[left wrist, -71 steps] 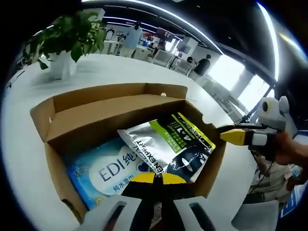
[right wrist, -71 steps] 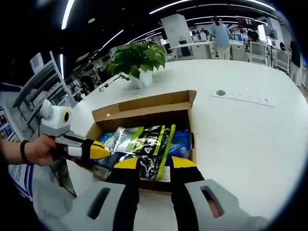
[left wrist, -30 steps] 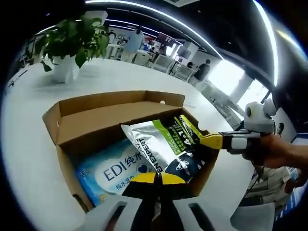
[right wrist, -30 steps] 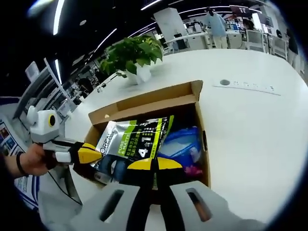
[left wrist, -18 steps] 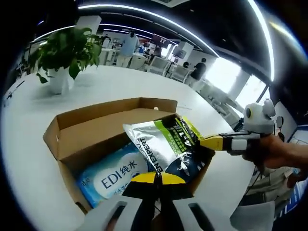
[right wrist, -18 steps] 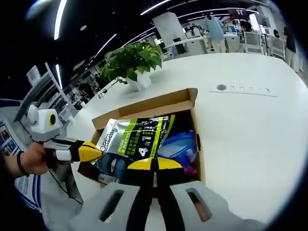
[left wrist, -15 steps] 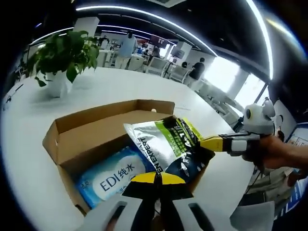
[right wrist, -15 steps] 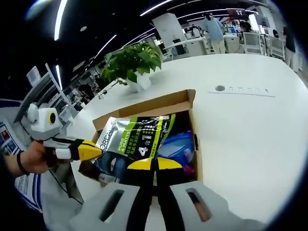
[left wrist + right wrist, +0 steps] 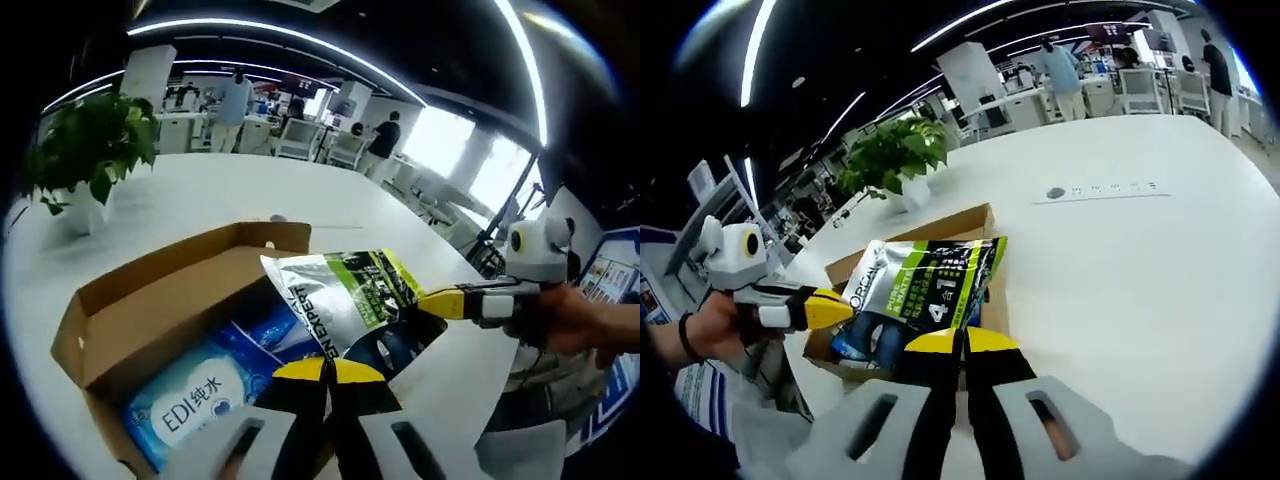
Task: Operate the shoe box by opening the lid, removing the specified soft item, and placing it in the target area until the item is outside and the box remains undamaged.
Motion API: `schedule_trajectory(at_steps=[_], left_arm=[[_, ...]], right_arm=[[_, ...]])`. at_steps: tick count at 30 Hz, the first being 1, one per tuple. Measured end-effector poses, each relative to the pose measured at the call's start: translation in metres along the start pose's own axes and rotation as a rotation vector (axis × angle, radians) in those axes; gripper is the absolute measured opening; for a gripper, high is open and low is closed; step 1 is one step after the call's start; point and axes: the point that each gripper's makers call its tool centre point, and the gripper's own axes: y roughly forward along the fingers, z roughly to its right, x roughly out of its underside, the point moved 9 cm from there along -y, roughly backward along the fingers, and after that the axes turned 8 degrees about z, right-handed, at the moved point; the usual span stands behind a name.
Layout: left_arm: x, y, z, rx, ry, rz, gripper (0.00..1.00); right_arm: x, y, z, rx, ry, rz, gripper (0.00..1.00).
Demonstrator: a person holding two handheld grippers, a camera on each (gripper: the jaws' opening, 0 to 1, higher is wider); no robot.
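Note:
A silver, green and dark soft pouch [image 9: 345, 300] hangs above the open cardboard shoe box [image 9: 130, 310]. My left gripper [image 9: 328, 370] is shut on the pouch's near edge. My right gripper [image 9: 440, 301] comes in from the right and is shut on its other edge. In the right gripper view the pouch [image 9: 925, 285] is held up over the box [image 9: 940, 225] by my right gripper [image 9: 960, 342] and my left gripper [image 9: 830, 308], which a hand holds. A blue EDI wipes pack [image 9: 190, 405] lies inside the box.
The box rests on a wide white table [image 9: 1140, 270]. A potted plant [image 9: 85, 150] stands at the far left, also the plant [image 9: 895, 150] behind the box. A round socket [image 9: 1055, 192] sits in the tabletop. People stand far off.
Both grippers have raised the pouch up out of the box. The box now sits lower and smaller beneath it, and more of the blue pack shows.

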Motion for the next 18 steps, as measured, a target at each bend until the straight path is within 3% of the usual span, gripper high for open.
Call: schedule_trajectory(at_steps=[12,18], left_arm=[[-0.001,0.04,0.052,0.096,0.061,-0.042,0.0],[0.006,0.057,0.076,0.143,0.109,-0.082,0.0]], right_arm=[[0.003,-0.056,0.044,0.079,0.051,0.051,0.0],[0.015,-0.085,0.061,0.107,0.075,0.071,0.0]])
